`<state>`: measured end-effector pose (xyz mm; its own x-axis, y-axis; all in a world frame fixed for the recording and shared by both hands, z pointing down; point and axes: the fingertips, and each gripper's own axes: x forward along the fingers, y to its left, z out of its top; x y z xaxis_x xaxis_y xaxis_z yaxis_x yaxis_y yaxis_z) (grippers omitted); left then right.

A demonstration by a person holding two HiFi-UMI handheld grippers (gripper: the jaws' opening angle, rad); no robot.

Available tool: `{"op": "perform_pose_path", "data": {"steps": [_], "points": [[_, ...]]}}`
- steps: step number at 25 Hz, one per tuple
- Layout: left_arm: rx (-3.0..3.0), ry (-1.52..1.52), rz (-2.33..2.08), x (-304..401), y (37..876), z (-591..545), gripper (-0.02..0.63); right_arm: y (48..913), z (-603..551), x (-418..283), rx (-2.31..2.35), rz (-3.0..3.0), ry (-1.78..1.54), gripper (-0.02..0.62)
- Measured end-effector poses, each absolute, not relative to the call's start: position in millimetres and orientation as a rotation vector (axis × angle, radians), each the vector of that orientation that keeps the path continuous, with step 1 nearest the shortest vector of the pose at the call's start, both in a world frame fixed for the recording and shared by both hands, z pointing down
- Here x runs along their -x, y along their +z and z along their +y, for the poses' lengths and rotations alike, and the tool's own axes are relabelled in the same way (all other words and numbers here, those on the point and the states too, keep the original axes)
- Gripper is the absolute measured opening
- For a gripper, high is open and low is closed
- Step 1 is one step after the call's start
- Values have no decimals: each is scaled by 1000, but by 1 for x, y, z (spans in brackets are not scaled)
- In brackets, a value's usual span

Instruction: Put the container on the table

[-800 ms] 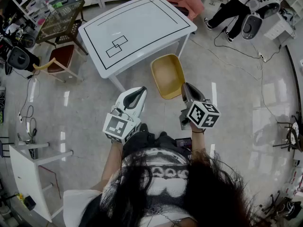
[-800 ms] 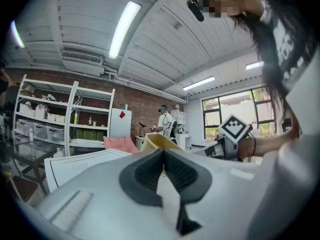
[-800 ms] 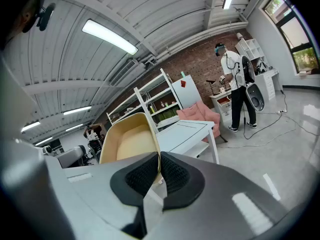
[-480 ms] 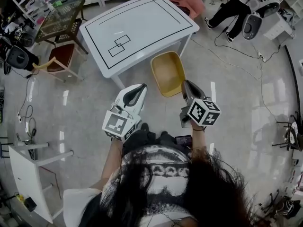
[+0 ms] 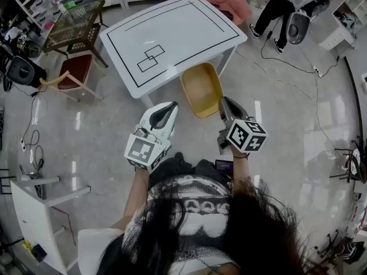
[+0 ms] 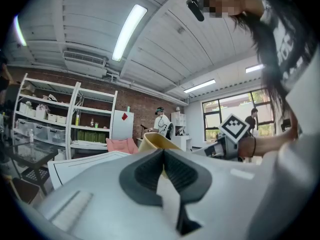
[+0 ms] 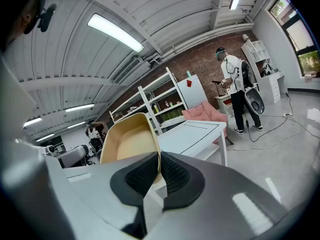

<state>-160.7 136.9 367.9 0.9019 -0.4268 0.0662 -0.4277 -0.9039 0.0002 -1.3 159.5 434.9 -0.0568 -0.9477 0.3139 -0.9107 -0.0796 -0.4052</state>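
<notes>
A yellow tub-shaped container [image 5: 202, 89] hangs above the floor just in front of the white table [image 5: 189, 24]. My right gripper [image 5: 224, 103] is shut on its near right rim; in the right gripper view the rim [image 7: 156, 156] runs down between the pads. My left gripper [image 5: 171, 107] hangs a little to the container's left, apart from it, with its jaws together. In the left gripper view the container [image 6: 152, 141] shows just past the tips, and the table top [image 6: 85, 165] lies beyond to the left.
The table bears black taped outlines [image 5: 150, 58]. A wooden chair [image 5: 71, 73] and a mesh crate [image 5: 74, 23] stand at the left, shelving behind them. A person [image 5: 289, 7] stands at the top right with cables [image 5: 281, 67] on the floor. A small white table [image 5: 34, 211] is at the lower left.
The table and the container have slid slightly nearer and to the right in the head view. Both grippers keep the same pose and grip.
</notes>
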Motion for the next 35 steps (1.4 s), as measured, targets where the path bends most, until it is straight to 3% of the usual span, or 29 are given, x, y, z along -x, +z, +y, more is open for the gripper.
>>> {"op": "perform_pose_path", "data": {"steps": [19,35], "points": [[-3021,122,-609,148,387,87,0,447,120,-6,2164,2069,-861,25],[-2984,147,-748,17,393,-24,0,457,0,-141,2075,2170,-888,25]]}}
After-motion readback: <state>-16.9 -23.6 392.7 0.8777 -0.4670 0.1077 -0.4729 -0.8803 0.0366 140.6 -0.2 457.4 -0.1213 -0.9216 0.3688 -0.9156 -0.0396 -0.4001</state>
